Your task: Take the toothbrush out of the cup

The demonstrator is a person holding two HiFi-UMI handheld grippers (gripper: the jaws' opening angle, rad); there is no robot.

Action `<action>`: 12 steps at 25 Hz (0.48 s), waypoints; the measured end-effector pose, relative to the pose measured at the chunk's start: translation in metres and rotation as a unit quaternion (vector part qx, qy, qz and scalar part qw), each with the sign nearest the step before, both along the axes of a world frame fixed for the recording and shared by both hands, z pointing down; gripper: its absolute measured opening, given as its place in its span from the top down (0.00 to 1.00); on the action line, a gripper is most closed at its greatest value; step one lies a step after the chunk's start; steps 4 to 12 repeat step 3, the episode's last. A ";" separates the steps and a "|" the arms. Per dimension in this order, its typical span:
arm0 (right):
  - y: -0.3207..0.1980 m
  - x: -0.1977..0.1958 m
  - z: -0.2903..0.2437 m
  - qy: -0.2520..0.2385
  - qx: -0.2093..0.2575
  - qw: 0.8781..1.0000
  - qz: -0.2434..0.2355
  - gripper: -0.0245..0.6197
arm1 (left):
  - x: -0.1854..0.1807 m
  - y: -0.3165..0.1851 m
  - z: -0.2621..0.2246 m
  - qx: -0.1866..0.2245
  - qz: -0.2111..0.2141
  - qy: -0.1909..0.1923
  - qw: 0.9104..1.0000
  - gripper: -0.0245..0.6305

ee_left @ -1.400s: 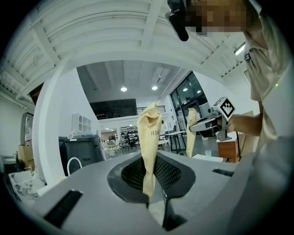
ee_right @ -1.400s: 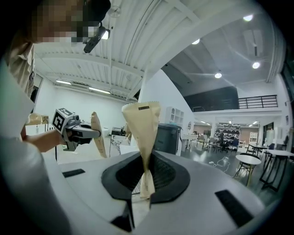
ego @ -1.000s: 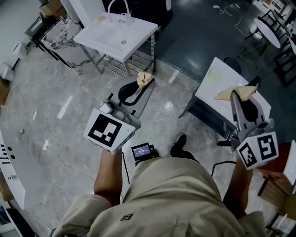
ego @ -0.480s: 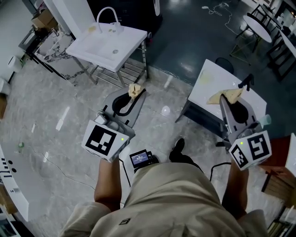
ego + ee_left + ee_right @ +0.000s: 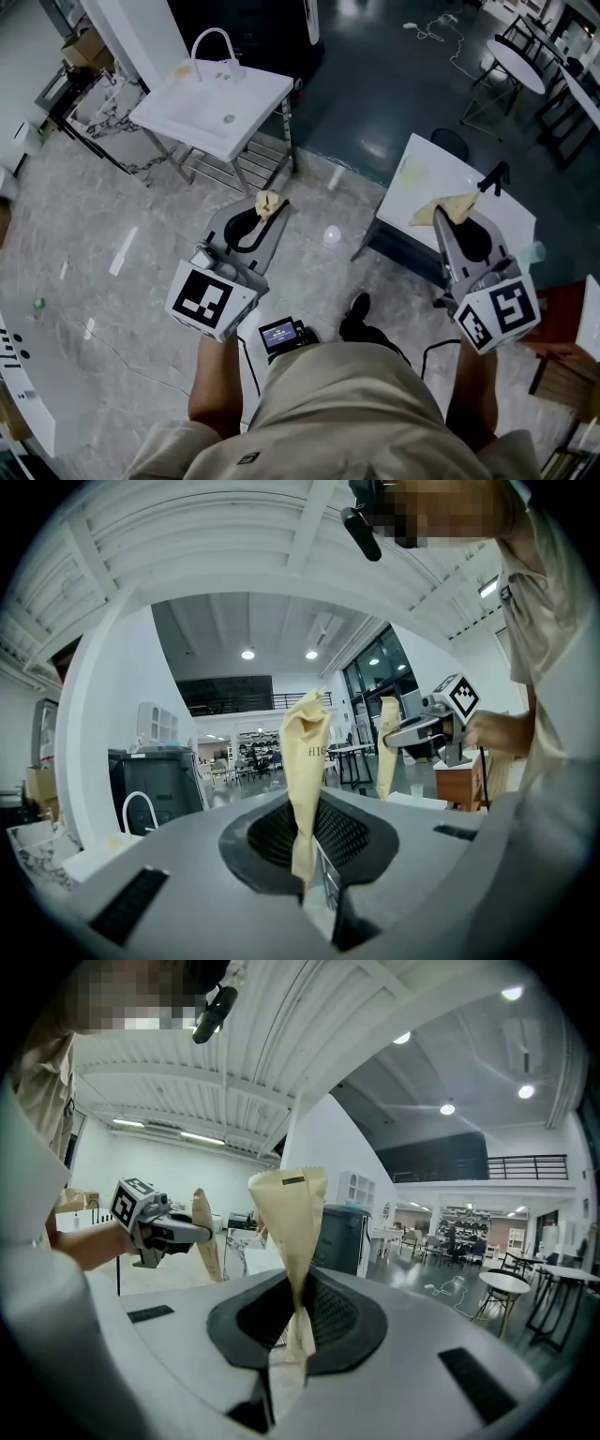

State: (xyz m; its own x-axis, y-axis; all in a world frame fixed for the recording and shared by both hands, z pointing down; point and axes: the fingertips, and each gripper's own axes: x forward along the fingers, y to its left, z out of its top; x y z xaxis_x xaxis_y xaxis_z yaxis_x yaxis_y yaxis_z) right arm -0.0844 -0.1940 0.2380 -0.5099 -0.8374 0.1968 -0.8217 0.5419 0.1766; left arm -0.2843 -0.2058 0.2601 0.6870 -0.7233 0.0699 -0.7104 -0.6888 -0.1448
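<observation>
left tool (image 5: 269, 203) was closed, empty | right tool (image 5: 451, 208) likewise | no cup or toothbrush showed ahead of either tool | step: undecidable

shirt (image 5: 356, 403): beige, short-sleeved | shirt patch (image 5: 248, 458): small, dark | shoe (image 5: 356, 314): black

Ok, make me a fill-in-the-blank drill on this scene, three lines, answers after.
1. The left gripper and the right gripper both have their tan jaws ____, with nothing between them.
2. In the head view, the white sink on its metal frame stands ahead of the ____ gripper.
3. In the head view, the right gripper's tip shows over a ____ table.

Missing words: shut; left; white
</observation>
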 end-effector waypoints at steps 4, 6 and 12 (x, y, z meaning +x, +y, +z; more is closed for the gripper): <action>-0.005 0.001 -0.008 0.001 0.004 1.000 0.002 0.92 | 0.002 -0.006 -0.005 0.000 0.003 -0.003 1.000 0.91; -0.005 0.001 -0.008 0.001 0.004 1.000 0.002 0.92 | 0.002 -0.006 -0.005 0.000 0.003 -0.003 1.000 0.91; -0.005 0.001 -0.008 0.001 0.004 1.000 0.002 0.92 | 0.002 -0.006 -0.005 0.000 0.003 -0.003 1.000 0.91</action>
